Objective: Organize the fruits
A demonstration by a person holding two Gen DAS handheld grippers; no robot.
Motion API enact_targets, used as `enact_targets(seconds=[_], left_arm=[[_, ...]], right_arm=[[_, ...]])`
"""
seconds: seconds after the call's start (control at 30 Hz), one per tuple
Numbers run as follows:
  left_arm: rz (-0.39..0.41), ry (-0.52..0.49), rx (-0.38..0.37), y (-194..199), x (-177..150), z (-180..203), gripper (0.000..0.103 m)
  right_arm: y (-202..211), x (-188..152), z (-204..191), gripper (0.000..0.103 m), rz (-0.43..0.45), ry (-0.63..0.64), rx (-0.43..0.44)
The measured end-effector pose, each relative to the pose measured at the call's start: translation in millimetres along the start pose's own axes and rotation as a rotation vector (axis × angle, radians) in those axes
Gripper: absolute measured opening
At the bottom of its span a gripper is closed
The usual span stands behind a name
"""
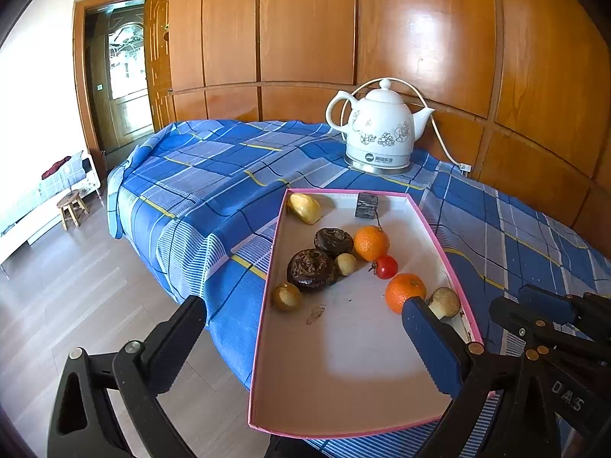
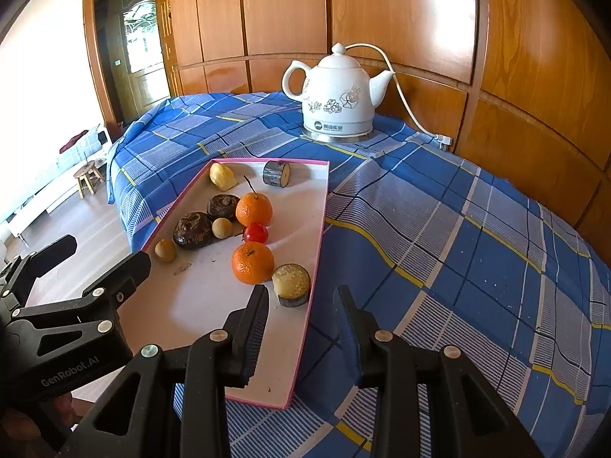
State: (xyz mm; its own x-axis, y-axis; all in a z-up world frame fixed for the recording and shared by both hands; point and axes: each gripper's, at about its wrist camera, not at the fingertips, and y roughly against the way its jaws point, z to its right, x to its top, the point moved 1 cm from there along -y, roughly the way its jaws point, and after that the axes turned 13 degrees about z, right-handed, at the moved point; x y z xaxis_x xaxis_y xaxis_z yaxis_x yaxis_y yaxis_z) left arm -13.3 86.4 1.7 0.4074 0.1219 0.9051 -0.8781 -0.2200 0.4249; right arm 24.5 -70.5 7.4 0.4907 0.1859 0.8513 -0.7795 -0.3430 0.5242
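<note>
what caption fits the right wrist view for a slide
Open right gripper hovers near a pink-rimmed tray of fruit.

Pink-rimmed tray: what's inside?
The tray holds two oranges, a red tomato, two dark brown fruits, small yellowish fruits and two cut stubs. Nothing visibly stacked; undersides hidden.

Home room, wooden wardrobe wall (image 1: 382, 30), kettle (image 1: 378, 129), checked tablecloth (image 1: 214, 175)

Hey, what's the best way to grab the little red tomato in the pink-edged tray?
Grip the small red tomato across its round middle, coming straight down from above. One orange crowds it behind and another in front, so set the right gripper fingers to its open left and right sides, clear of the stem.
</note>
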Motion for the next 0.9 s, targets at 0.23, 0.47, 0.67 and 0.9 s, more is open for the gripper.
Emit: enact_targets(seconds=[0.23, 0.47, 0.67, 0.9], left_arm=[[0.004, 0.001, 0.003, 0, 1, -1, 0.103], [0.000, -0.005, 0.004, 0, 1, -1, 0.103], [-0.001, -0.014, 0.000, 1, -1, 0, 0.103], [-0.002, -0.015, 0.001, 0, -1, -1, 0.103]], right_arm=[[0, 0, 0, 0.036, 0.000, -0.001, 0.002], [-3, -1, -1, 0.036, -0.003, 0.004, 0.005], [-3, -2, -1, 0.036, -0.006, 0.010, 0.010], [-4, 2, 9, 0.036, -0.013, -0.022, 0.028]])
